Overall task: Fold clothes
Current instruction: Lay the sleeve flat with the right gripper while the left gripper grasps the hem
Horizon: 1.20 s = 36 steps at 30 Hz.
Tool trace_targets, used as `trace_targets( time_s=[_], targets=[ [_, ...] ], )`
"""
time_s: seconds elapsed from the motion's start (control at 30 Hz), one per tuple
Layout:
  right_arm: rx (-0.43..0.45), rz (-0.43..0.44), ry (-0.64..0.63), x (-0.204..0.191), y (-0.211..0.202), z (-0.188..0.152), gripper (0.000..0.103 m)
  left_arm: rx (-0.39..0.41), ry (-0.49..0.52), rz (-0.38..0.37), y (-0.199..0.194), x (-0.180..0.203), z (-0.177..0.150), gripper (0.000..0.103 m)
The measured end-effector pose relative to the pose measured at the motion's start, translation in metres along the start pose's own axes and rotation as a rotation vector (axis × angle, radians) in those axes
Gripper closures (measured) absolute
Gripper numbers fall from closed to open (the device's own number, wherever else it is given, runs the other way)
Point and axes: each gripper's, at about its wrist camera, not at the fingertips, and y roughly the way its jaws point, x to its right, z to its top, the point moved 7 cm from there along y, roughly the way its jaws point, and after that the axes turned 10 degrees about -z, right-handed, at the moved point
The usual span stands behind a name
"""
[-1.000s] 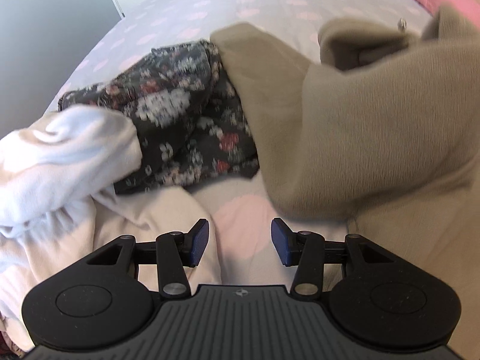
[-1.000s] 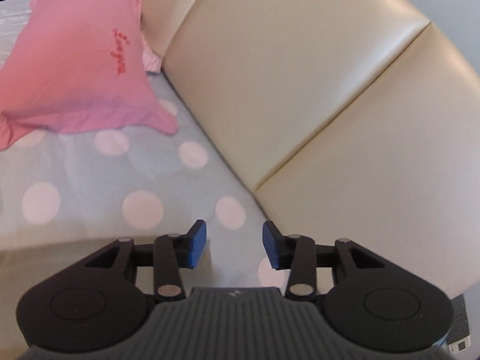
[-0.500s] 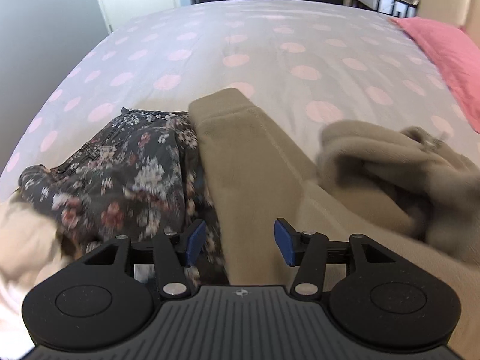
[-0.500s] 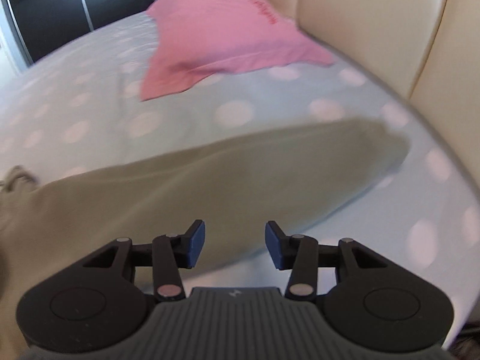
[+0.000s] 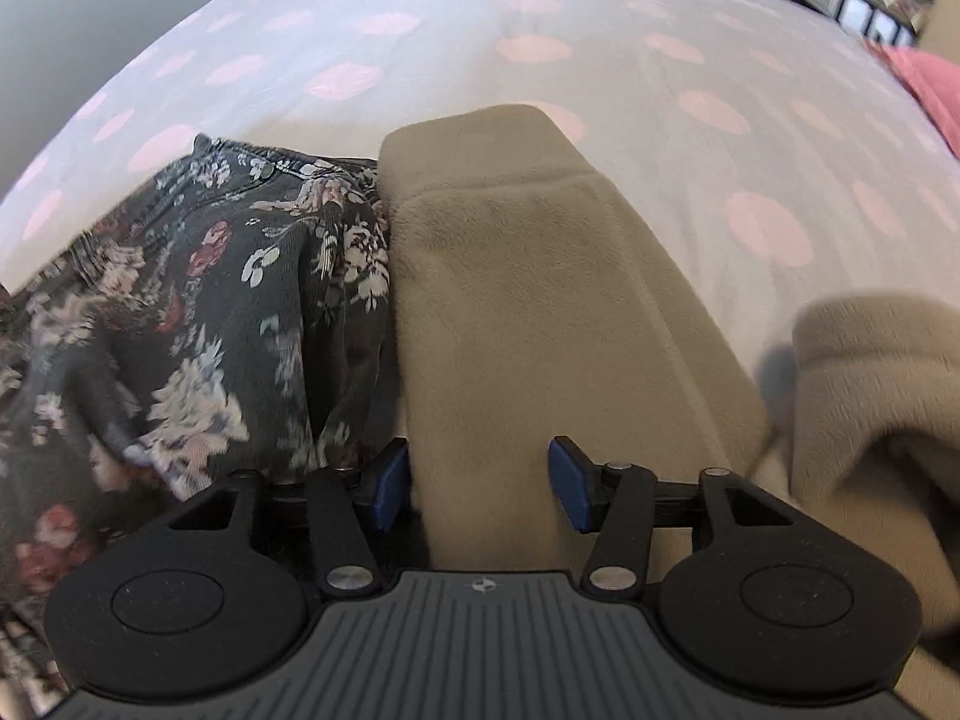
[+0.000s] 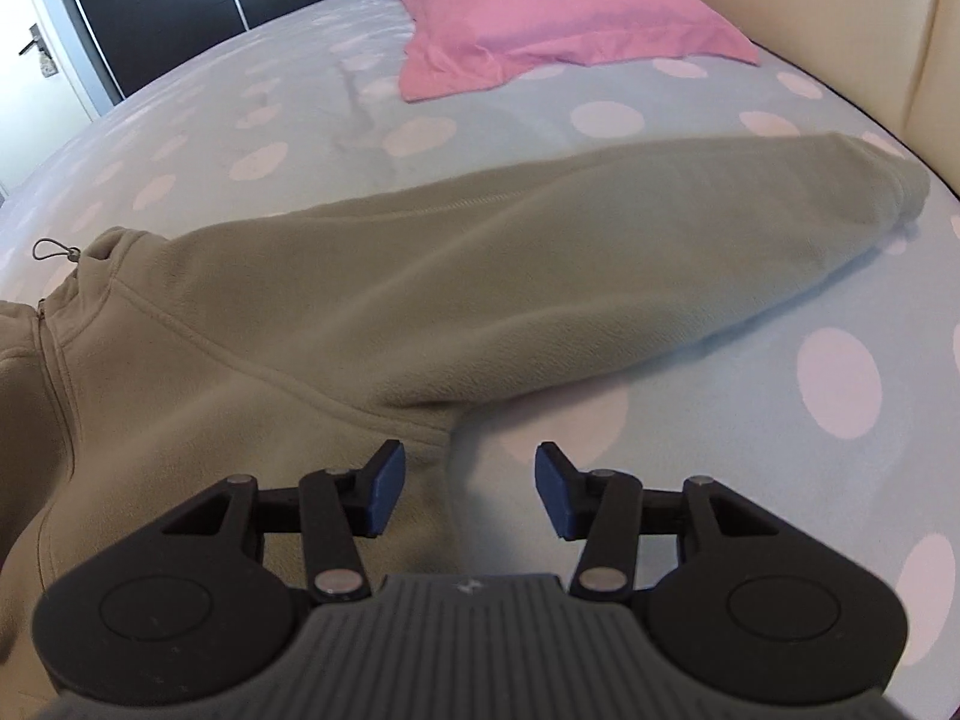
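The work surface is a bed (image 6: 252, 138) covered by a pale sheet with pink dots. A cream padded headboard (image 6: 828, 12) borders it on the right of the right wrist view, with dark wardrobe doors (image 6: 180, 6) and a white door (image 6: 42, 42) at the far side of the room. A pink pillow (image 6: 558, 12) lies at the head of the bed, well apart from the clothing.

The task item, an olive fleece jacket (image 6: 336, 324), lies spread on the sheet. One sleeve (image 6: 660, 240) extends flat toward the headboard; its cuff is near the edge of the mattress. The other sleeve (image 5: 540, 276) extends away from the left claw (image 5: 480, 483).

A dark floral garment (image 5: 198, 312) lies bunched against that sleeve on its left side, touching it and crowding the left finger (image 5: 390, 480).

Left claw: jaws closing, with the sleeve fabric between them; the pads do not yet press it from both sides.

Right claw (image 6: 468, 495): jaws opening, positioned over the jacket's armpit seam. The left pad is over fleece and the right pad over bare sheet. Nothing is gripped.
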Motion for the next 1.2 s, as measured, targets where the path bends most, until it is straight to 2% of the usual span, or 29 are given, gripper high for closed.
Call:
trace_targets(
  time_s=[0.03,0.07,0.27,0.5,0.6,0.67,0.77,0.83,0.9,0.93,1.0,1.13,1.2],
  targets=[
    [0.014,0.001,-0.012,-0.002,-0.002,0.000,0.052,0.025,-0.017,-0.011,-0.003,0.000,0.002,0.079],
    [0.024,-0.007,-0.030,-0.004,-0.002,0.000,0.052,0.049,-0.034,-0.022,-0.005,0.000,0.004,0.096],
    [0.077,-0.032,-0.100,-0.009,-0.009,0.001,0.053,0.196,0.004,-0.028,-0.062,0.009,0.019,0.097],
    [0.107,-0.013,-0.077,-0.006,-0.022,0.006,0.053,0.441,0.063,0.077,-0.203,0.004,0.048,0.097],
    [0.118,0.003,-0.061,-0.005,-0.030,0.008,0.053,0.490,0.057,0.159,-0.265,-0.019,0.046,0.097],
    [0.131,0.013,-0.055,-0.005,-0.036,0.008,0.053,0.488,0.041,0.208,-0.293,-0.042,0.037,0.097],
    [0.141,0.025,-0.048,-0.006,-0.044,0.006,0.053,0.454,0.012,0.301,-0.311,-0.082,0.019,0.097],
    [0.144,0.029,-0.045,-0.008,-0.048,0.004,0.053,0.406,-0.039,0.345,-0.305,-0.113,0.003,0.097],
    [0.147,0.032,-0.043,-0.008,-0.052,0.003,0.053,0.338,-0.065,0.345,-0.287,-0.130,-0.011,0.096],
    [0.150,0.034,-0.042,-0.008,-0.054,0.002,0.053,0.309,-0.062,0.337,-0.280,-0.134,-0.016,0.095],
    [0.157,0.038,-0.045,-0.009,-0.059,0.000,0.053,0.274,-0.032,0.304,-0.273,-0.129,-0.023,0.086],
    [0.164,0.027,-0.079,-0.013,-0.064,-0.008,0.052,0.246,0.039,0.273,-0.285,-0.104,-0.032,0.081],
    [0.155,0.012,-0.115,-0.015,-0.062,-0.012,0.052,0.241,0.097,0.256,-0.294,-0.090,-0.039,0.067]
  ],
)
